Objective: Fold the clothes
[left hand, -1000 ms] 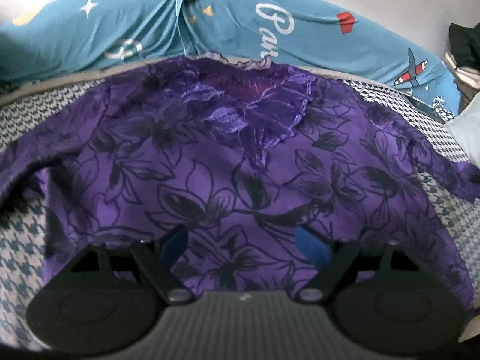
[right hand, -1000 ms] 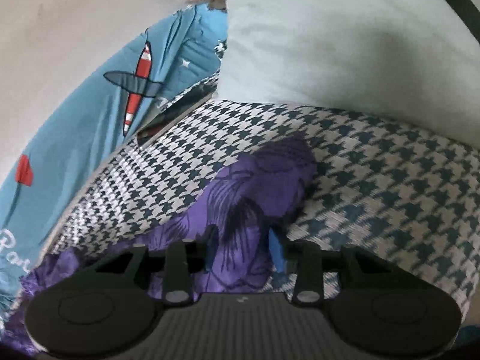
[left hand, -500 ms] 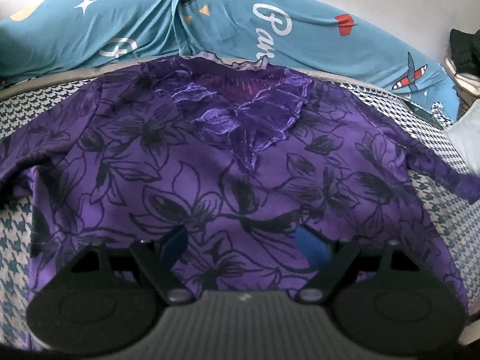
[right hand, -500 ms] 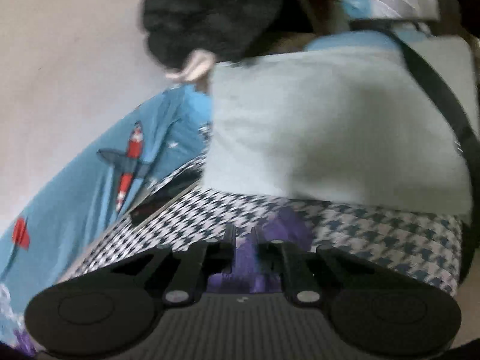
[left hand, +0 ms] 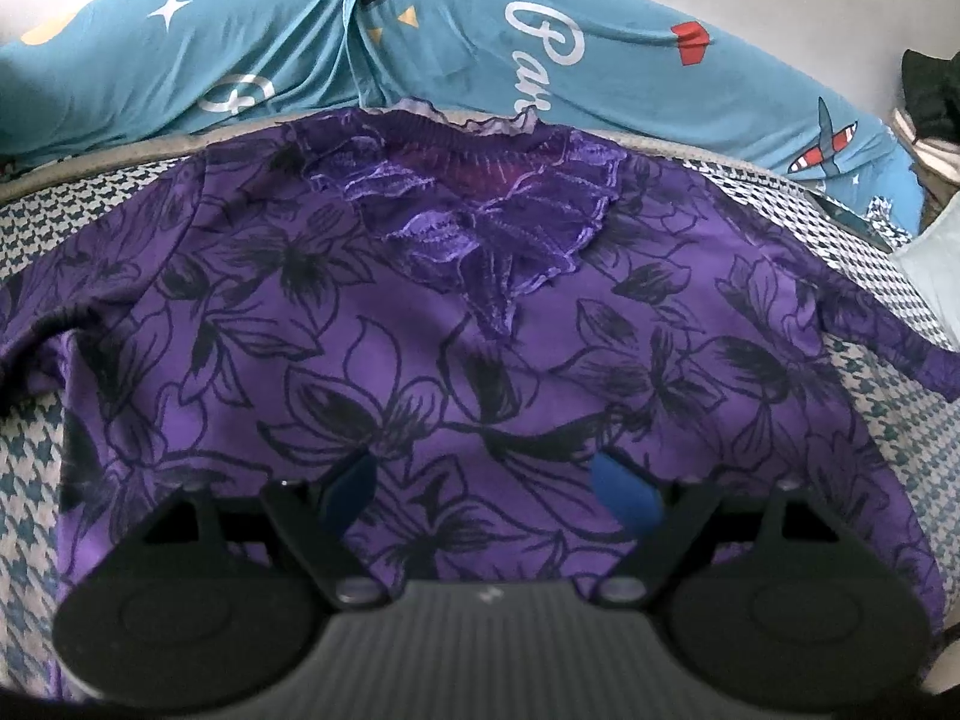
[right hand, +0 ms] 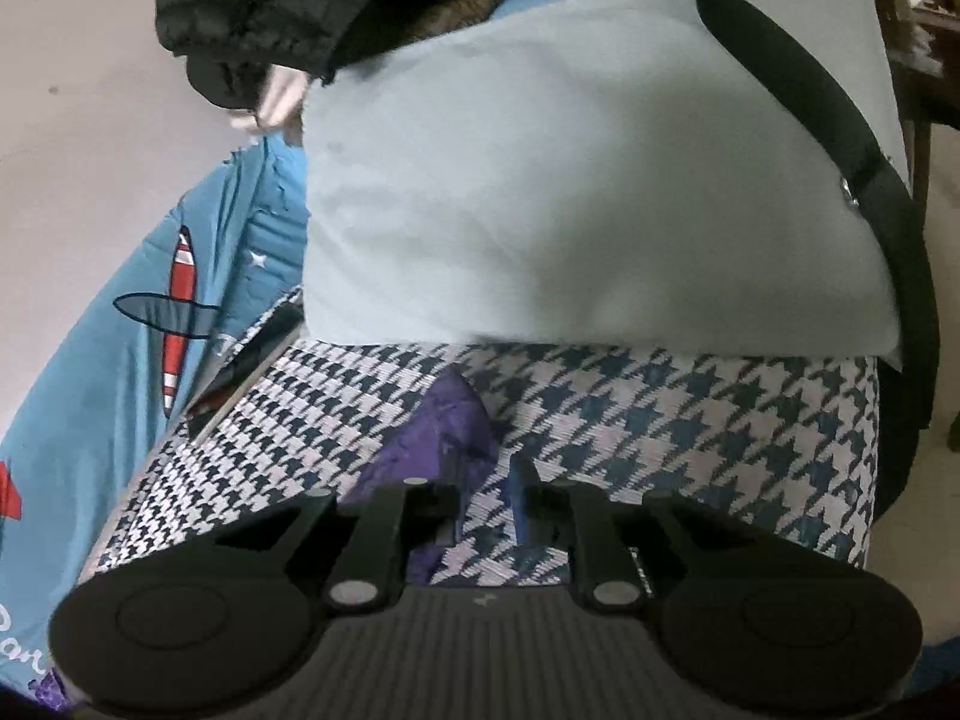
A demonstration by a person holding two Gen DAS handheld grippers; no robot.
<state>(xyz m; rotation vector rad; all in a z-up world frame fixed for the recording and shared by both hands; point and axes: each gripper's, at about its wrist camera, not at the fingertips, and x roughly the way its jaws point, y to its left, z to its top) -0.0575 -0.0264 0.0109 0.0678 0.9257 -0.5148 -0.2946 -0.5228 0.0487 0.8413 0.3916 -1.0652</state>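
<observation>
Purple blouse (left hand: pixel 480 324): one garment, black flower outlines, lying face-up and spread on the houndstooth cover (left hand: pixel 36 468) of the bed.

I read my left gripper (left hand: pixel 489 489) as open wide. Two blue pads (left hand: pixel 624 498) stand well apart, with the lower front of the blouse showing between them; neither pad pinches the cloth. I count one ruffled neck panel (left hand: pixel 480 240) at the far end, pointing away from me, and two sleeves running out to either side. The right sleeve (left hand: pixel 888 336) ends near the frame's edge.

My right gripper (right hand: pixel 486 498): jaws narrow and opening at this moment. The gap between the fingertips shows only houndstooth cover (right hand: pixel 690 420). The end of one sleeve (right hand: pixel 444 432) lies just beside the left finger, reaching past its tip; I cannot tell whether the finger still touches it. Nothing is pinched as far as I can see.

Farther out in the right wrist view: one pale blue pillow (right hand: pixel 570 180) resting on the cover beyond the sleeve, with one black strap (right hand: pixel 840 138) across its right side. One teal quilt (right hand: pixel 120 330) with a printed red-and-white aeroplane lies to the left. One dark padded jacket (right hand: pixel 264 6) sits at the top. In the left wrist view the same teal quilt (left hand: pixel 240 42) runs along the far edge, behind the neckline.
</observation>
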